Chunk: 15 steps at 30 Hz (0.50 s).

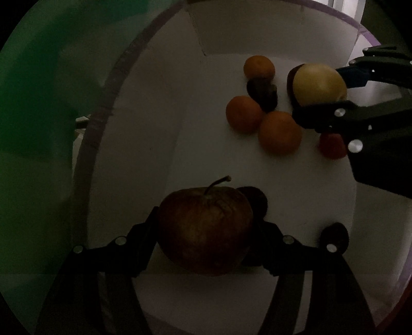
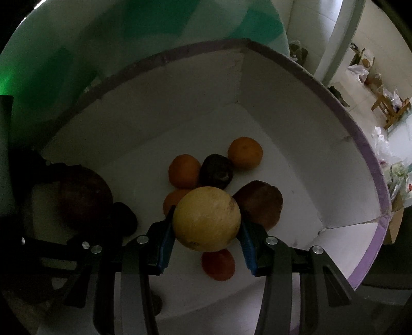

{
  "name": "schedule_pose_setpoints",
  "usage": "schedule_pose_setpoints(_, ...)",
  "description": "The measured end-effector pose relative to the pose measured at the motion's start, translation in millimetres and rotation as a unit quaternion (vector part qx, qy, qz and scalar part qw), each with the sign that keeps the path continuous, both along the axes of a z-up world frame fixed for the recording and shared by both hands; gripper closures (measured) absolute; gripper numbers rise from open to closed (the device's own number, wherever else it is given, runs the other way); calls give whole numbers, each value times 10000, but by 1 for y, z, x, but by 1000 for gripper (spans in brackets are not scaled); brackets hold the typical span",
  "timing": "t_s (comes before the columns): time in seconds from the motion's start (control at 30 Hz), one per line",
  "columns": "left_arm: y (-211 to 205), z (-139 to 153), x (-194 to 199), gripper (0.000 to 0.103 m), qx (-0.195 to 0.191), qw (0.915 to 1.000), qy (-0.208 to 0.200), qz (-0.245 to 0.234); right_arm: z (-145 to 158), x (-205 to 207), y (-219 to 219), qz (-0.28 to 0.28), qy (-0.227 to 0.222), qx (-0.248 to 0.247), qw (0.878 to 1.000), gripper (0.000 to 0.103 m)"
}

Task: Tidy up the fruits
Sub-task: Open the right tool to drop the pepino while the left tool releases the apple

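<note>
While both grippers point down into the white box (image 2: 270, 85), left gripper (image 1: 206, 232) holds brown apple (image 1: 206, 229) near-left; right gripper (image 2: 206, 232) holds yellow fruit (image 2: 206, 219) directly over the oranges (image 2: 184, 171) (release looks close)

A green-and-white patterned surface (image 2: 159, 23) lies at twelve o'clock; a wooden stool (image 2: 390, 108) stands at two o'clock.

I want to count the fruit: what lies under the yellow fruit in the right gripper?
Under the yellow fruit, a red fruit and part of an orange show; more may be hidden.
</note>
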<state>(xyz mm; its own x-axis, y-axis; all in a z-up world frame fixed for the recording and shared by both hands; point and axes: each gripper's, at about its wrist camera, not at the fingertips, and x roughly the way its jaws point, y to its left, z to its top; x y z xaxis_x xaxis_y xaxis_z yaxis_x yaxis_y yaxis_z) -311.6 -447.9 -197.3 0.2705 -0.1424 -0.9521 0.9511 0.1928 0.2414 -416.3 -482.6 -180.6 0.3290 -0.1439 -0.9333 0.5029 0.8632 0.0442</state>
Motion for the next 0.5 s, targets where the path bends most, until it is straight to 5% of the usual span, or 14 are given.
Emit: schedule_pose_setpoints(0.5, -4, -1, -9, 35, 123, 9999, 85, -29, 2, 7, -4, -117, 55, 82, 9999, 51)
